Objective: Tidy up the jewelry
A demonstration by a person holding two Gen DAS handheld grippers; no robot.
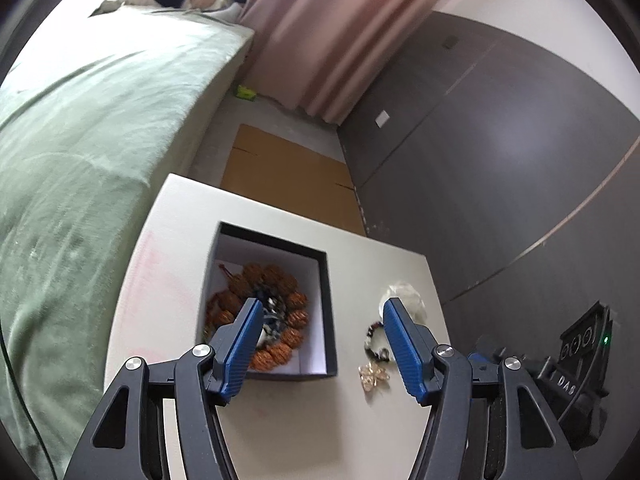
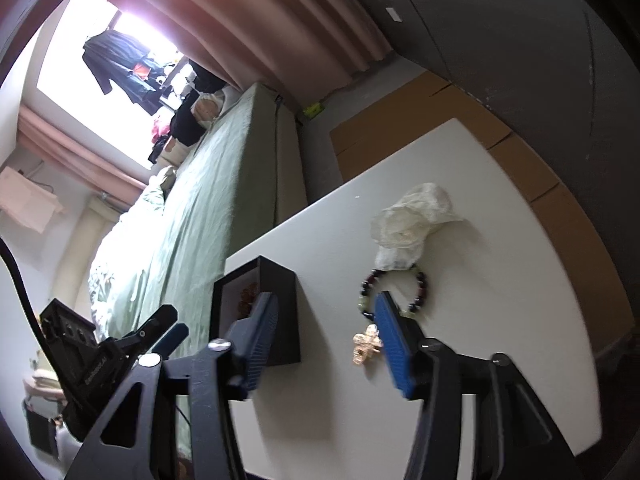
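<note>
A black box (image 1: 329, 320) with a white lining sits on the white table (image 1: 168, 240) and holds an orange-brown beaded bracelet (image 1: 280, 280) and a darker beaded piece. My left gripper (image 1: 322, 308) is open and empty above the box's near right part. On the table right of the box lie a dark beaded bracelet (image 1: 374, 342), a gold brooch (image 1: 372, 376) and a crumpled white pouch (image 1: 404, 296). My right gripper (image 2: 326, 300) is open and empty, just above the table between the box (image 2: 280, 312) and the bracelet (image 2: 420, 284), with the brooch (image 2: 366, 344) by its right finger.
A bed with a green cover (image 1: 80, 140) runs along the table's left side. Flat cardboard (image 1: 288, 176) lies on the floor beyond the table, by a dark wardrobe (image 1: 500, 140) and pink curtains (image 1: 320, 20). The left gripper's body (image 2: 104, 356) shows left of the box.
</note>
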